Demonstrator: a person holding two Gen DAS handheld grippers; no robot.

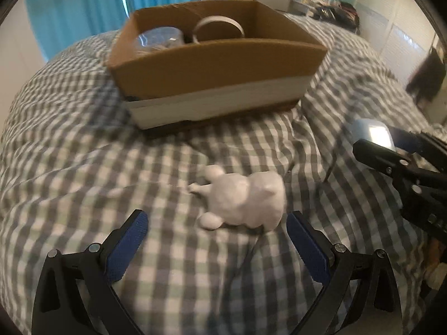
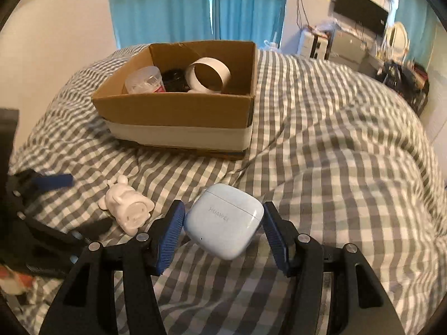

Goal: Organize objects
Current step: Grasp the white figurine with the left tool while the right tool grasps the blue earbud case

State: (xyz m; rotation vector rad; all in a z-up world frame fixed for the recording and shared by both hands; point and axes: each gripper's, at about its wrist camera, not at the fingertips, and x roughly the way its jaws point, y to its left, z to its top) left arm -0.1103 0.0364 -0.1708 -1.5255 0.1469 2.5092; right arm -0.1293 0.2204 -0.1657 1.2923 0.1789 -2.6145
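My left gripper [image 1: 218, 248] hangs wide open just short of the white figurine [image 1: 243, 198] lying on the checked bedspread [image 1: 83, 167]. My right gripper [image 2: 223, 234] clamps the blue earbud case [image 2: 225, 224] by its sides, so I should lift it level and carry it over the cardboard box [image 2: 178, 111] before letting go.

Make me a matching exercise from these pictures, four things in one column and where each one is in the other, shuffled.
Things:
1. earbud case
2. white figurine
3. tape ring
4. box

Places:
A. lying on the bedspread, ahead of the open left gripper
B. inside the box
C. standing on the checked bedspread
D. clamped in the right gripper

Pairs: 1-D, 2-A, 3-B, 4-C
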